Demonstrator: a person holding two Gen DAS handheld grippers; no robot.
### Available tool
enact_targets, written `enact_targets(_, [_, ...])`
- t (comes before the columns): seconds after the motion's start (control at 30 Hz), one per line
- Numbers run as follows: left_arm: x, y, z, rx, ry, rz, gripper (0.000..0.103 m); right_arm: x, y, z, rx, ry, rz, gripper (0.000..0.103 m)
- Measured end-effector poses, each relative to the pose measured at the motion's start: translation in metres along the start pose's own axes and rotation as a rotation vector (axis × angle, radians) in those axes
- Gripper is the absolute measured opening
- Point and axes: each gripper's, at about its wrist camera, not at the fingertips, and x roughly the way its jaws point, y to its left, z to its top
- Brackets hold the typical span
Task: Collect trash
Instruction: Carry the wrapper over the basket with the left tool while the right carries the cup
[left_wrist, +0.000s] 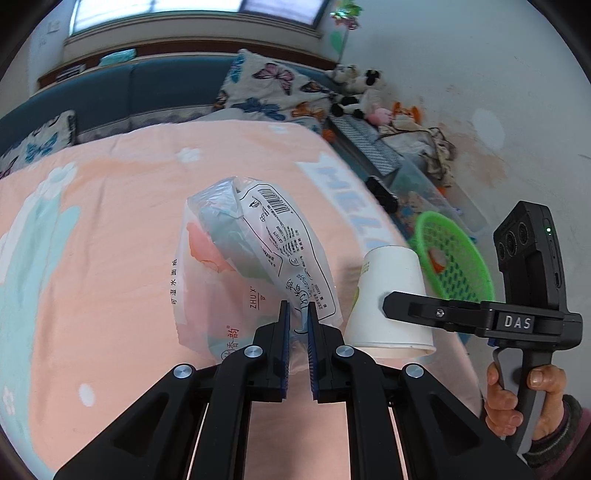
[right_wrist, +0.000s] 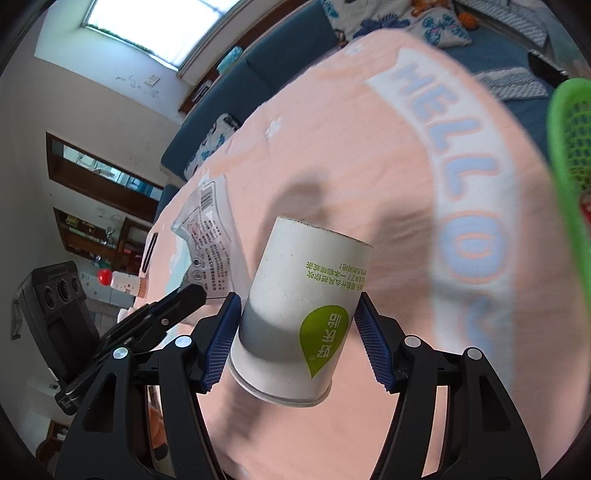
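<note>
Peach "HELLO" bedspread (left_wrist: 122, 206) fills both views, w/ butterfly pillows and a blue headboard along the top. Left gripper (left_wrist: 296, 325), bottom centre of its view, is clamped tight on the edge of a clear plastic tissue wrapper (left_wrist: 255, 243), which stands up off the bedspread. Right gripper (right_wrist: 297, 332) is squeezing an upside-down white paper cup (right_wrist: 299, 314) w/ a green leaf logo, pads on both sides of it, cup tilted and clear of the bedspread. Green mesh basket (left_wrist: 452, 254) sits mid-right in the left view, just past the bed edge, something orange inside.

Step, prob: both pieces picked up, now the carry to the basket. Next move needs both grippers brought over the rim before letting go; the wrapper is light and may cling to the pads.
</note>
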Motion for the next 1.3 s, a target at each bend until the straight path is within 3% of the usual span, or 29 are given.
enact_targets(0.57, [0.029,-0.114,0.027,0.131,0.034,-0.093,0.008,-0.099,-0.082,0.002,0.030,-0.139,-0.115,0.063])
enact_targets(0.7, [0.040,-0.136,0.031,0.161,0.051,-0.105,0.008,-0.115,-0.102,-0.001,0.025,-0.159,-0.168,0.063])
enact_targets(1.1, [0.070,-0.190,0.041,0.235,0.094,-0.109,0.008,-0.139,-0.137,-0.010,-0.099,-0.216,-0.453,0.063])
enact_targets(1.3, [0.083,-0.207,0.046,0.250,0.111,-0.101,0.008,-0.142,-0.151,-0.014,-0.110,-0.222,-0.504,0.063])
